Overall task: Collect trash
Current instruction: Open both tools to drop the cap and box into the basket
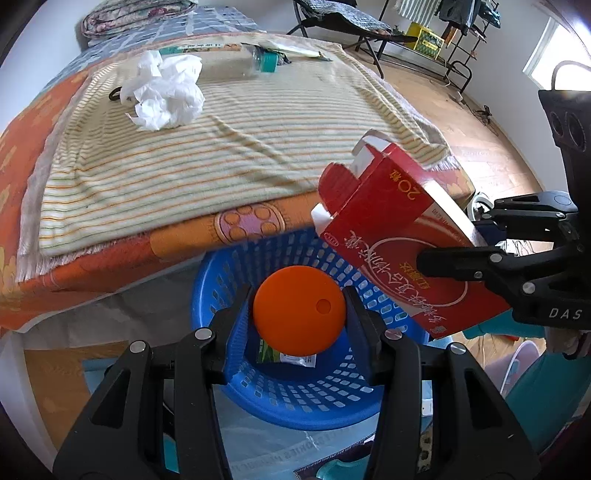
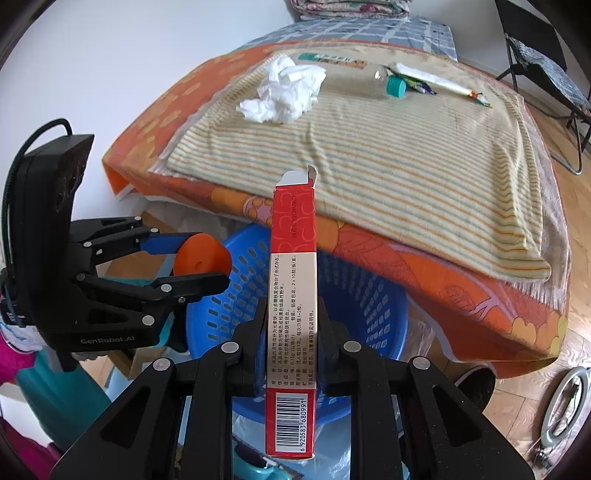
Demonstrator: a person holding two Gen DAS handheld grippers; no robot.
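My left gripper (image 1: 299,314) is shut on an orange round lid (image 1: 300,310) and holds it over the blue perforated basket (image 1: 295,402). My right gripper (image 2: 291,339) is shut on a red medicine box (image 2: 291,295), also held over the basket's (image 2: 373,295) rim; the box shows in the left wrist view (image 1: 391,236) with its flap open. A packet (image 1: 291,356) lies in the basket's bottom. On the bed's striped towel (image 1: 221,147) lie crumpled white tissue (image 1: 162,92), a clear bottle with a teal cap (image 1: 258,59) and a wrapper (image 2: 439,83).
The bed (image 2: 443,251) with an orange sheet fills the middle, its corner overhanging the basket. A folding chair (image 1: 343,22) and a rack (image 1: 454,29) stand at the back on the wooden floor. A ring light (image 2: 565,398) lies on the floor at the right.
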